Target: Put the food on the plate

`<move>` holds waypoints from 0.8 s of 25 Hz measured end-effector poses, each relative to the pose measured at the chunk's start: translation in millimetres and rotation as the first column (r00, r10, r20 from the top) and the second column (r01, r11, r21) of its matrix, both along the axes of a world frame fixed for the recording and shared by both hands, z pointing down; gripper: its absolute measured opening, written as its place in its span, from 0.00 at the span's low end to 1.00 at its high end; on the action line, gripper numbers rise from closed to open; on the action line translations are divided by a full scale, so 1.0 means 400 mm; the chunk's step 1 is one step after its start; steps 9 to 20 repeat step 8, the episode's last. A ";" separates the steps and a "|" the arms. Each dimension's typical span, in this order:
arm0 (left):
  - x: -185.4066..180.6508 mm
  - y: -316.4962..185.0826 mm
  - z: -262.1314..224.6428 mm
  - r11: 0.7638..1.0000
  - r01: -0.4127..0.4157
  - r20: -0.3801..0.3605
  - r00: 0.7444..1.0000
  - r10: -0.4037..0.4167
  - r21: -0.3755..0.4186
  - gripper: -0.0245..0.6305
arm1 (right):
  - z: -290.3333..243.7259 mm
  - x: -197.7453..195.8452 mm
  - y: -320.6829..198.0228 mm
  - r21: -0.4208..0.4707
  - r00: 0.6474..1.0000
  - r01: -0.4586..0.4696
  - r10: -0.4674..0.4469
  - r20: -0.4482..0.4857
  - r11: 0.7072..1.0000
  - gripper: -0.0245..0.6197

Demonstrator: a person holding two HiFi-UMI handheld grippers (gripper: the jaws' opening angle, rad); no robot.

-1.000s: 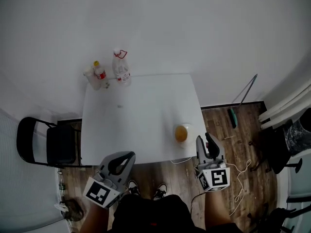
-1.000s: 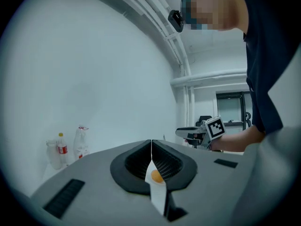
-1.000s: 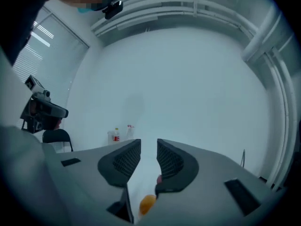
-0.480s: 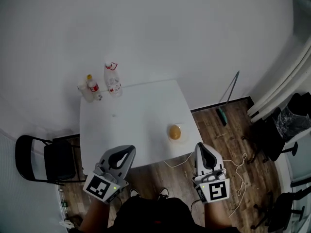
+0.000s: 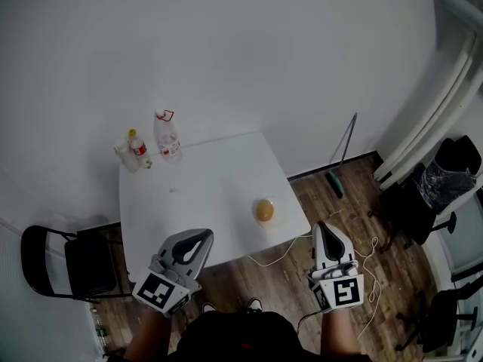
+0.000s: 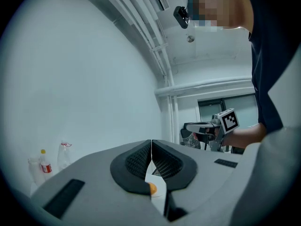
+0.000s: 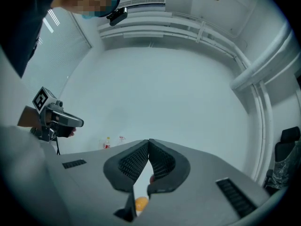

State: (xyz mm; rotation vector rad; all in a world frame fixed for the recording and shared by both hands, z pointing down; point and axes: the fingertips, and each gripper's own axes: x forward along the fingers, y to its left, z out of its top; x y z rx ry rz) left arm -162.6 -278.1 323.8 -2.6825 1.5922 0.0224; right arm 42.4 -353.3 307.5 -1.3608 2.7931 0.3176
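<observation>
On the white table, a round orange piece of food lies on a pale plate near the front right corner. Both grippers hang in front of the table's near edge, above the wooden floor and apart from the food. My left gripper is shut and empty, as its own view confirms; the food shows below its jaws. My right gripper is also shut with nothing in it, and the food appears under its jaws.
Two plastic bottles stand at the table's far left corner. A black folding chair is left of the table. A white cable trails on the floor at the right, near a broom and dark furniture.
The right gripper's jaws have closed. Both grippers have drawn back from the table edge toward the person, and the table looks farther off and shifted left.
</observation>
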 end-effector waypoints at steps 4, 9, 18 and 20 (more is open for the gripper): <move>-0.005 0.000 0.007 1.000 -0.003 -0.008 1.000 0.003 0.000 0.07 | 0.020 0.006 -0.002 -0.005 1.000 0.001 -0.001 -0.015 1.000 0.07; -0.004 -0.002 0.018 1.000 0.006 -0.015 1.000 -0.006 -0.020 0.07 | 0.030 -0.003 -0.006 -0.013 0.999 0.004 -0.004 -0.040 1.000 0.07; -0.004 -0.002 0.018 1.000 0.006 -0.015 1.000 -0.006 -0.020 0.07 | 0.030 -0.003 -0.006 -0.013 0.999 0.004 -0.004 -0.040 1.000 0.07; -0.004 -0.002 0.018 1.000 0.006 -0.015 1.000 -0.006 -0.020 0.07 | 0.030 -0.003 -0.006 -0.013 0.999 0.004 -0.004 -0.040 1.000 0.07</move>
